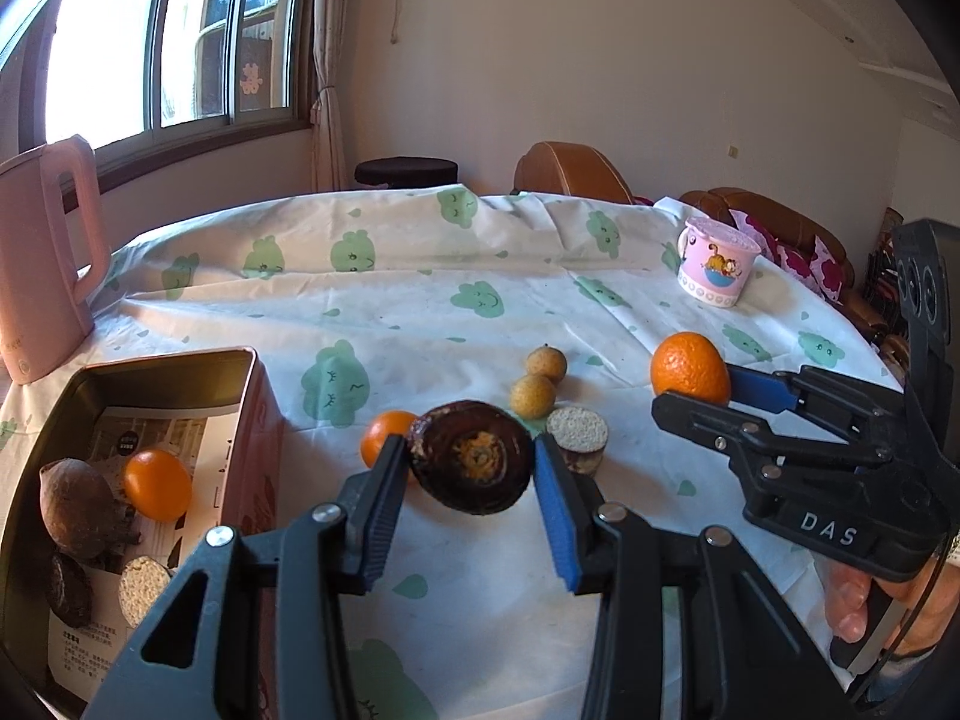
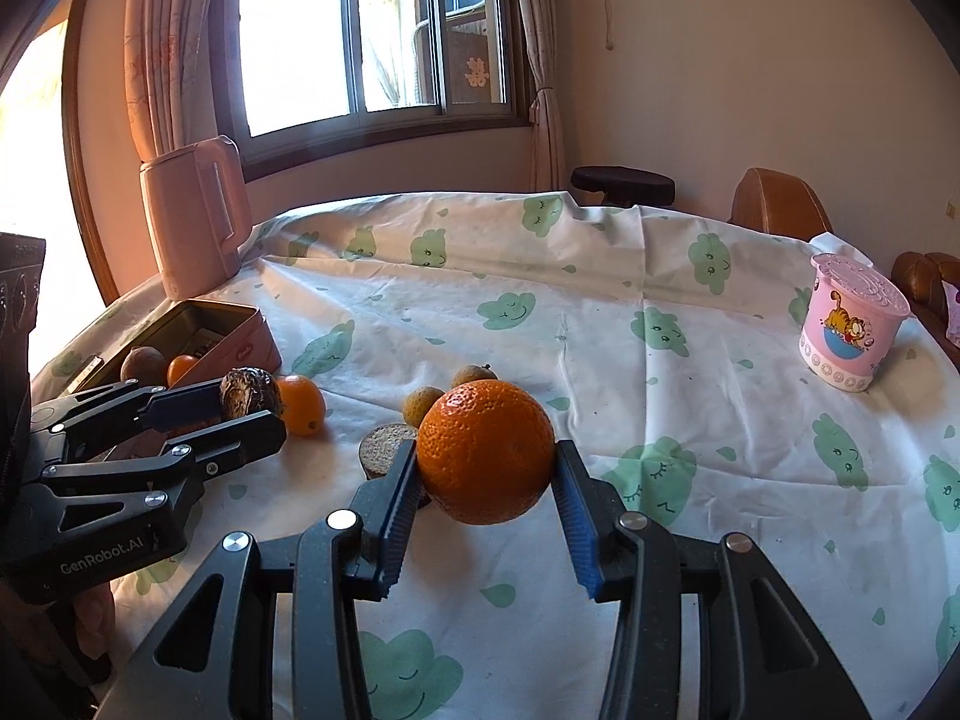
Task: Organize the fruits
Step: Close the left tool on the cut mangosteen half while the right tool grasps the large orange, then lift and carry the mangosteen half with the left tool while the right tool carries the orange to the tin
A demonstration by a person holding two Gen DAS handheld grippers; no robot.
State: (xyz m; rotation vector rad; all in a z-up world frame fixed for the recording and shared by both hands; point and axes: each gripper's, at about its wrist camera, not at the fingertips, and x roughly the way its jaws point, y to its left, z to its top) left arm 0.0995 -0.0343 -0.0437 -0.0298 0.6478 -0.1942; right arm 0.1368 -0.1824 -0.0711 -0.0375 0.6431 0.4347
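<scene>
Left wrist view: the left gripper (image 1: 471,474) pinches a dark brown, halved round fruit with a yellowish centre (image 1: 470,463) above the cloud-printed white tablecloth (image 1: 420,300), beside the open pink rectangular tin (image 1: 240,420) that holds a small orange (image 1: 157,484). Right wrist view: the right gripper (image 2: 486,480) clamps a large, dimpled round orange (image 2: 485,459), lifted off the cloth near two small tan fruits (image 2: 420,407).

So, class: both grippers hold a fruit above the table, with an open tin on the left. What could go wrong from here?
1. The dark cut passion fruit half in the left gripper is pinched only at its rim edges; it might tilt and slip out.
2. The round orange in the right gripper could roll free.
3. The pink metal tin is already crowded, so added fruit may bump others.
</scene>
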